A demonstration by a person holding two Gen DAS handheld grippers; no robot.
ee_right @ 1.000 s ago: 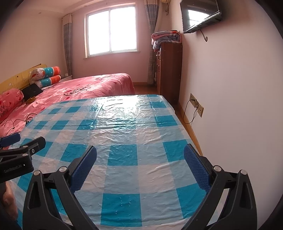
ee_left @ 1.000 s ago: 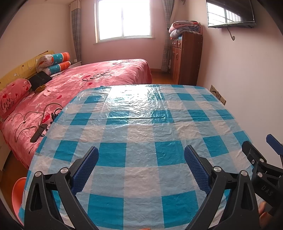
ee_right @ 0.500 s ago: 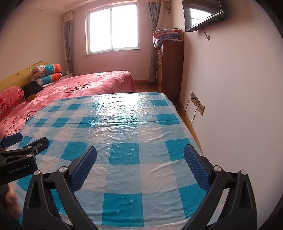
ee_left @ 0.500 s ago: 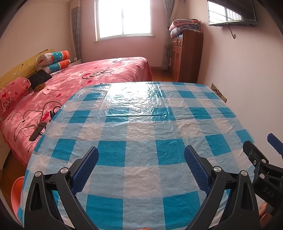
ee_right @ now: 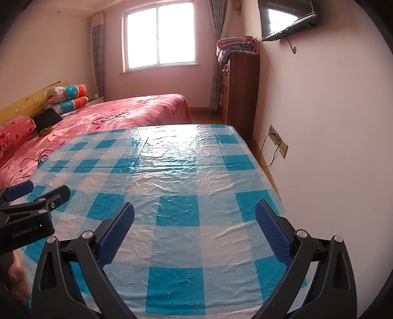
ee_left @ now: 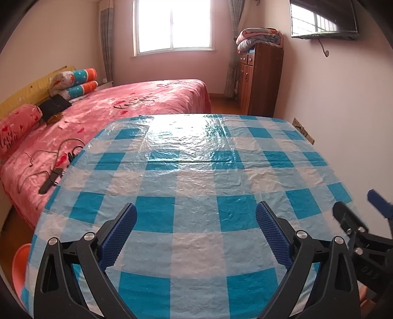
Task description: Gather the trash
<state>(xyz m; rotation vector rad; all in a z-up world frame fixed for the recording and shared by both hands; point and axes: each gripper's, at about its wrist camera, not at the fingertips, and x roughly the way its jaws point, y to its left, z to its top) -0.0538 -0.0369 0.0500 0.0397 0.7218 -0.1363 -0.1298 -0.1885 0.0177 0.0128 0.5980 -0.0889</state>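
Left tool (ee_left: pixel 196 224): held low over the near edge of the desk, blue-padded fingers (ee_left: pixel 120 234) spread wide, nothing between them.
Right tool (ee_right: pixel 194 224): likewise spread wide over the near edge, blue pads (ee_right: pixel 271 234) apart, nothing gripped.
Left tool seen from the right wrist: at the left edge (ee_right: pixel 32 208), black body with a blue tip, hovering above the desk's near-left part.
Right tool seen from the left wrist: at the right edge (ee_left: pixel 363 220), just beside the left tool, over the desk's near-right corner.
Hand (ee_right: pixel 16 272): partly visible at the lower left of the right wrist view, below the left tool's body.
Desk (ee_left: pixel 196 176): covered with a glossy blue-and-white checked plastic cloth, creased, window glare on the far half.
Trash: none to be made out on the cloth in either view; could not tell where it lay.
Bed (ee_left: pixel 137 103): left of and beyond the desk, pink printed cover, rolled pillows (ee_left: pixel 76 82) at the far-left headboard.
Cables (ee_left: pixel 52 169): lying on the bed near the desk's left edge, with a dark elongated item among them.
Cabinet (ee_left: pixel 260 81): brown, against the right wall at the far end, folded blankets (ee_left: pixel 258 36) on top.
Television (ee_left: pixel 323 20): mounted high on the right wall.
Wall socket (ee_right: pixel 277 141): low on the right wall, a cord hanging from it.
Orange object (ee_left: pixel 19 267): below the desk's near-left edge, only partly visible.
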